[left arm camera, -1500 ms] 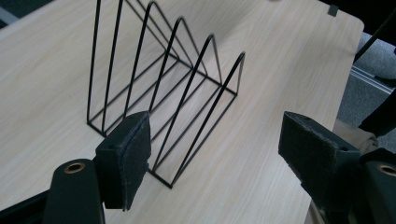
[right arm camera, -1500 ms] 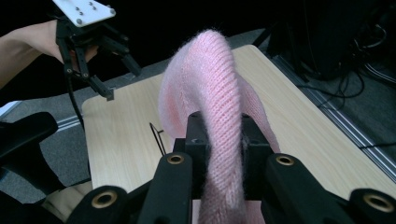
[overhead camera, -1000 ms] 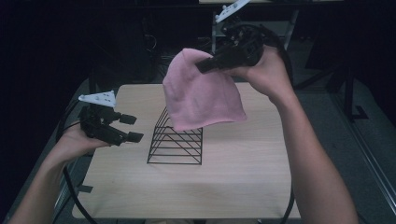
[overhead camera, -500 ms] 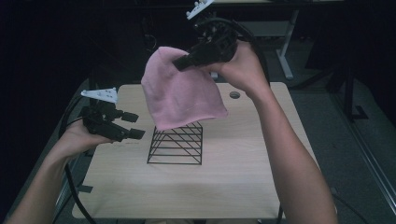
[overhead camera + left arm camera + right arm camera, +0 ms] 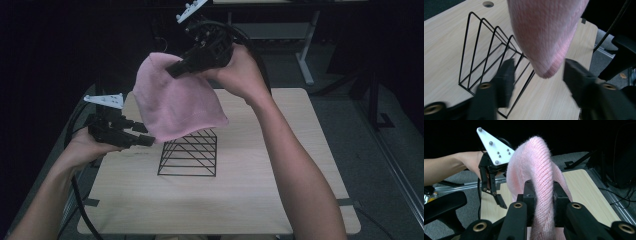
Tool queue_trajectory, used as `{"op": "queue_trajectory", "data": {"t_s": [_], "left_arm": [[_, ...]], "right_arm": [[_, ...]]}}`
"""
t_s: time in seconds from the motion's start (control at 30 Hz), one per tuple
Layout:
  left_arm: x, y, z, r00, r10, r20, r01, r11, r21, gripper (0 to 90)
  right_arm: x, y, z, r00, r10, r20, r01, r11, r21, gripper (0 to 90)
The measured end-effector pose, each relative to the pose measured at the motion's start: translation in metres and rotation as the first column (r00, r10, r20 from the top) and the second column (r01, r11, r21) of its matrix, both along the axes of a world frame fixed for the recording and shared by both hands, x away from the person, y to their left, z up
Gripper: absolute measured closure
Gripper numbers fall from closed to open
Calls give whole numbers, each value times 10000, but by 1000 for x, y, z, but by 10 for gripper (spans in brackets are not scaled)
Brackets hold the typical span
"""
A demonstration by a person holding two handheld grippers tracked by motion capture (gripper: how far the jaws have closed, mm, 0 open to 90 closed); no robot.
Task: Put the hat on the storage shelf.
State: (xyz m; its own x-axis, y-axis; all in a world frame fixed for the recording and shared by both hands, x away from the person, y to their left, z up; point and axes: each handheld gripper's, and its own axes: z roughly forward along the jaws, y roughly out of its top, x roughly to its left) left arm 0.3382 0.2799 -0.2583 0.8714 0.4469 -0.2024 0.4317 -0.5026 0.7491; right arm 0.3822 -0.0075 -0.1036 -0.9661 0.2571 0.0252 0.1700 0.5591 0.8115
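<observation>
The right gripper [image 5: 175, 70] is clamped on one pink knitted cloth [image 5: 175, 107]; in the right gripper view a fold of the knit is pinched between the two black jaws. The gripper is held high above the far half of the table, its jaws pointing left and slightly downward in the high view, with the right forearm reaching up from the bottom edge and the wrist bent over the gripper body. The cloth hangs freely from the jaws, and its lower edge is seen in front of the top of one black wire rack [image 5: 189, 156] with triangular dividers, which stands near the middle of the light wooden table [image 5: 280, 200].

The left gripper [image 5: 145, 136] is held low at the left side of the table, its jaws pointing right toward the cloth and the rack. Its jaws have just been closing. In the left gripper view the lowest corner of the cloth [image 5: 547, 37] hangs between the two pads, which are not yet pressed on it. One grey three-cornered plate is carried on top of each gripper.

No readable writing or brand is visible on any item
</observation>
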Motion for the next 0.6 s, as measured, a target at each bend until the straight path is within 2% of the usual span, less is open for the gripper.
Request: {"op": "queue_trajectory", "data": {"t_s": [0.13,0.17,0.2,0.27,0.4,0.53,0.57,0.6], "left_arm": [[1,4,-2,10000,11,20,-11,9997,-227,650],[1,5,-2,10000,-8,61,9,9998,-223,737],[1,5,-3,10000,-24,91,26,9997,-228,737],[1,6,-4,9999,10,129,-7,9998,-220,801],[3,7,-8,10000,51,34,-51,10000,-57,830],[7,5,-14,9998,191,30,-192,9996,225,831],[7,5,-15,9996,266,-53,-264,9993,265,831],[9,4,-16,9997,249,39,-250,9990,366,831]], "right_arm": [[1,4,-2,10000,67,-27,-67,9999,117,775],[2,5,-3,9999,148,17,-148,9998,135,775],[2,5,-3,9999,148,17,-148,9998,135,775],[3,5,-5,9999,141,29,-141,9998,104,775],[6,4,-11,10000,62,-12,-62,9999,138,775],[12,1,-22,9995,-106,-286,110,9998,162,774],[15,-1,-26,9997,-96,-224,98,9999,109,773],[16,-2,-28,9992,-169,-363,174,9997,146,773]]}}
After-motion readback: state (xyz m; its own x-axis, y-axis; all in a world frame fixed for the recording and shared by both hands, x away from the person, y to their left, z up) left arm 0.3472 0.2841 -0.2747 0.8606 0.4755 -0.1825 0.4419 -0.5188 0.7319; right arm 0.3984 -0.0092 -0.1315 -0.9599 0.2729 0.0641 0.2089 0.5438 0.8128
